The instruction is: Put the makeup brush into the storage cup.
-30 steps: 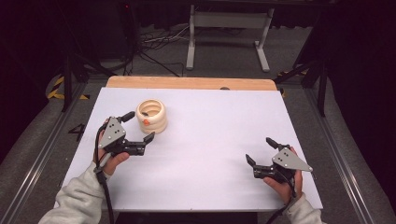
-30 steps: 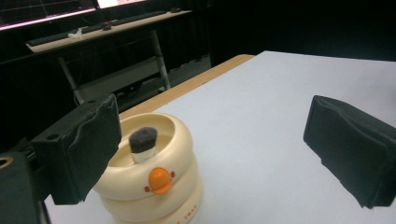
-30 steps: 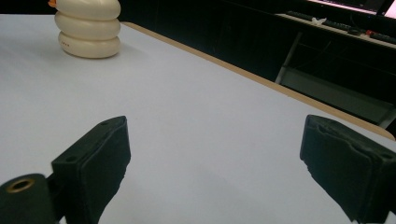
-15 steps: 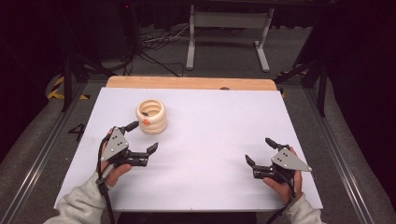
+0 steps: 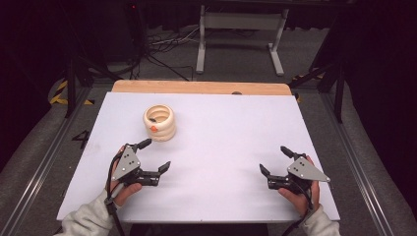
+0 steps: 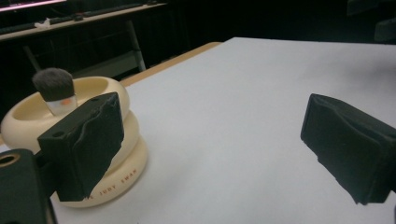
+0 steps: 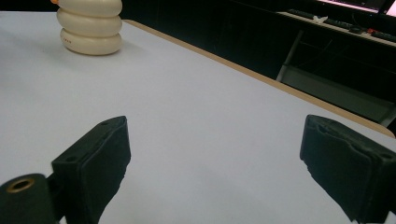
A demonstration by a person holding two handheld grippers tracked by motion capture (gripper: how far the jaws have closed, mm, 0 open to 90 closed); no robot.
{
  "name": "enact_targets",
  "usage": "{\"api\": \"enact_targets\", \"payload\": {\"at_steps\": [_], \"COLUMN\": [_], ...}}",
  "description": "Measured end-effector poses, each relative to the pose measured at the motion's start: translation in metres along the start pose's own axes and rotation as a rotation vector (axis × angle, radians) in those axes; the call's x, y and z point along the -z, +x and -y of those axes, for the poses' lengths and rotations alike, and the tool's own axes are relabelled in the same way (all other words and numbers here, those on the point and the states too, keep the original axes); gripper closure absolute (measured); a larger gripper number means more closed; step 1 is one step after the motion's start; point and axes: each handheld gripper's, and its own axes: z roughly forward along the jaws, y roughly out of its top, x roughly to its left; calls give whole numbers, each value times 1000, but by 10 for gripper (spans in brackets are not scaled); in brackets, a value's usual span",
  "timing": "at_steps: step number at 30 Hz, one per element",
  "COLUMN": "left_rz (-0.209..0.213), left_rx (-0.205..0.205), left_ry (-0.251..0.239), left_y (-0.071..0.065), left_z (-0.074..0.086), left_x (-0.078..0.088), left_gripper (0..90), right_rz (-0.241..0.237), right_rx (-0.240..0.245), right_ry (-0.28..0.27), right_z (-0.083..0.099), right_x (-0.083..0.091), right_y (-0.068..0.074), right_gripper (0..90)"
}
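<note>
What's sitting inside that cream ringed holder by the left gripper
A brush stands inside the cream holder: its grey bristle head and an orange band show above the rim. The handle below is hidden by the wall.

The high view looks forward and down on the white table (image 5: 221, 147). Both gripper views sit low, skimming it, sharing the cream holder (image 6: 119, 158).

The white table (image 5: 221, 147) lies bare across its middle and right, so open room runs between the left gripper (image 5: 156, 155) and the right gripper (image 5: 276, 160), which sit well apart; the one obstacle on the surface is the cream ringed holder (image 5: 160, 123) at far left, just beyond the left gripper's spread jaws; a brush (image 6: 55, 89) stands up out of its hollow; the right gripper's spread jaws face open surface.
</note>
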Motion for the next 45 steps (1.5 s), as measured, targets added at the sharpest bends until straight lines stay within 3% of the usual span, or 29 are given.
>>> {"api": "enact_targets", "payload": {"at_steps": [8,15,45], "left_rz": [31,62,74], "left_rx": [25,12,8], "left_ry": [23,32,30], "left_y": [-9,-16,-18], "left_z": [9,11,9], "left_x": [5,5,7], "left_gripper": [69,69,65], "right_rz": [5,2,-9], "right_rx": [0,12,33], "right_ry": [7,13,18], "right_z": [2,4,2], "right_x": [4,5,3], "right_y": [0,2,7], "right_gripper": [91,91,90]}}
